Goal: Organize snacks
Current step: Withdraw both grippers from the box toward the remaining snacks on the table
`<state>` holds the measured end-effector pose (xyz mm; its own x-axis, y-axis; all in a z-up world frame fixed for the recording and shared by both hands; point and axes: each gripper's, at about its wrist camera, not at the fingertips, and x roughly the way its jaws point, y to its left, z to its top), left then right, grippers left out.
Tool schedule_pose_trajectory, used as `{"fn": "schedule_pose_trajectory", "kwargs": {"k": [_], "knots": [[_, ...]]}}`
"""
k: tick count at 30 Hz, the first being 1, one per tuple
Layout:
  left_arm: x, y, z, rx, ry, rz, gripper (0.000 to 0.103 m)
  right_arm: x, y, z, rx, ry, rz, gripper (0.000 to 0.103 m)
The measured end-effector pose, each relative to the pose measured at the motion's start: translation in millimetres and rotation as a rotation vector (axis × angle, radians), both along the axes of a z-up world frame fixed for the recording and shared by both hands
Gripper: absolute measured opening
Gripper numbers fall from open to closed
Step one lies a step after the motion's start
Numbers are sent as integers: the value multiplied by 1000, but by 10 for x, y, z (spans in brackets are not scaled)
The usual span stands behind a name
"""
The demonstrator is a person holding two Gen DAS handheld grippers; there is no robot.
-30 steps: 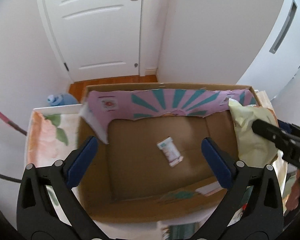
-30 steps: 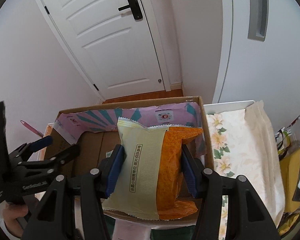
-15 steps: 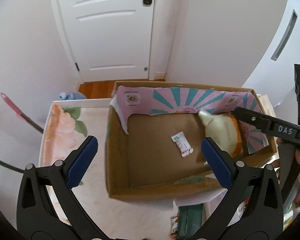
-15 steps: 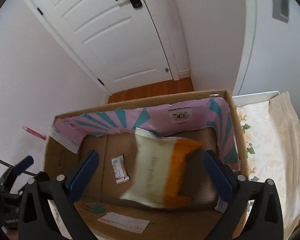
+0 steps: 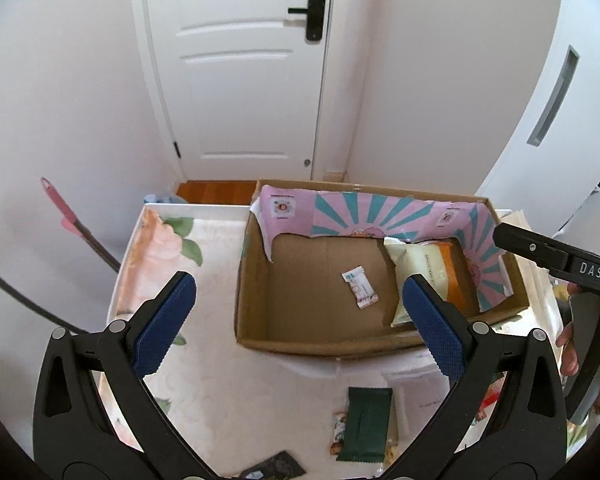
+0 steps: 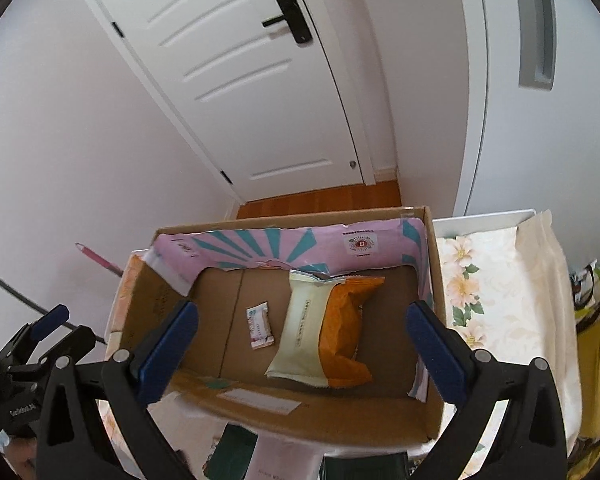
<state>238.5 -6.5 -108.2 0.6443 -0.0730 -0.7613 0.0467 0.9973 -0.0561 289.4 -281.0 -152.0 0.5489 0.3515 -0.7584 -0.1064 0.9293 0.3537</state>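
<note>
Cream/orange bag (image 6: 324,328) lies flat in box (image 6: 434,320), w/ small packet (image 6: 261,325) beside it, apart. Right gripper (image 6: 300,334) above box, jaws just opened, spread wide, nothing between. Left gripper (image 5: 296,316) spread, empty, box ahead-right; green packet (image 5: 364,424) below it on table.

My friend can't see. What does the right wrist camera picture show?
A cardboard box holds a cream and orange snack bag lying flat, with a small white packet beside it. The right gripper hangs open above the box with nothing between its blue pads. A white door stands behind.
</note>
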Motion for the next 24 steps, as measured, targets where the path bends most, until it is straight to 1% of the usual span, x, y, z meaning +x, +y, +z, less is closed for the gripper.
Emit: {"fn": "schedule_pose_trajectory", "kwargs": {"k": [7,11,16,20,24], "knots": [[-331,43,171,-9,-31,-20,103,-385,-50,228,-10,-42,-12,103],[-535,138,253,-6,-50,-38,103,-673,-38,380,-50,-60,-27,103],[-813,331,304,-7,-55,-58,103,-1031,34,498,-96,-77,-79,103],[-1067,463,293,7,-61,-76,103,-1315,135,561,-123,-90,-133,103],[-1268,607,203,9,-46,-104,103,-1569,272,568,-149,-96,-162,103]]}}
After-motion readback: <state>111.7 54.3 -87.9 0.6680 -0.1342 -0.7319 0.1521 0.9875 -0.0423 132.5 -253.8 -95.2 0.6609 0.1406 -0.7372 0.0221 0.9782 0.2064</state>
